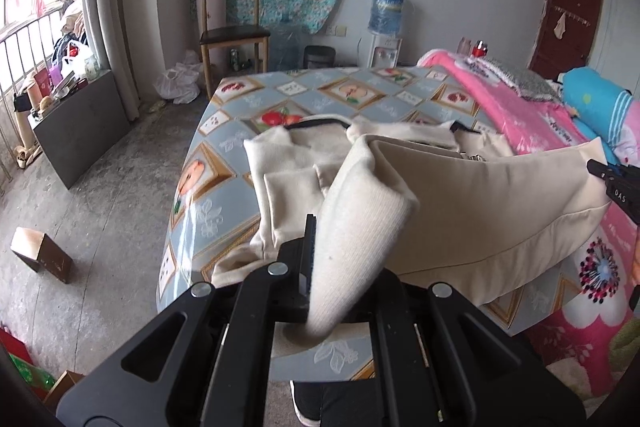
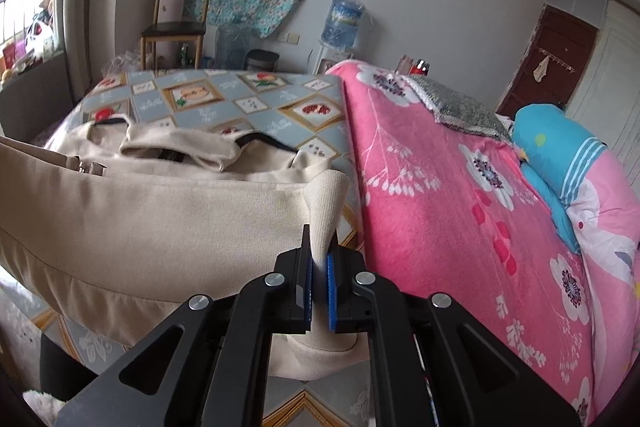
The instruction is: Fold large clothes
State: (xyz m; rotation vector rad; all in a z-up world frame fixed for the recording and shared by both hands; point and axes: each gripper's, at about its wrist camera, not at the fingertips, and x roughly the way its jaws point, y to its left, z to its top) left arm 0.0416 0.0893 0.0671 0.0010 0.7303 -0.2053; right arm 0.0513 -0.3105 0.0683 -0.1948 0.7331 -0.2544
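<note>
A cream jacket (image 1: 460, 195) lies on a table with a fruit-patterned cloth (image 1: 248, 91), collar end away from me. Its lower hem is lifted off the table and stretched between both grippers. My left gripper (image 1: 320, 239) is shut on the ribbed hem corner, which drapes over and hides its right finger. My right gripper (image 2: 320, 243) is shut on the other ribbed corner of the jacket (image 2: 160, 219), the cloth pinched between its blue pads. The right gripper's tip (image 1: 612, 183) also shows at the right edge of the left wrist view. The sleeves lie folded over the jacket's body.
A bed with a pink floral blanket (image 2: 440, 187) and a blue pillow (image 2: 560, 155) adjoins the table (image 2: 240, 99) on the right. A wooden chair (image 1: 232, 27) and a water dispenser (image 1: 386, 11) stand by the far wall. A cardboard box (image 1: 40, 255) sits on the floor at left.
</note>
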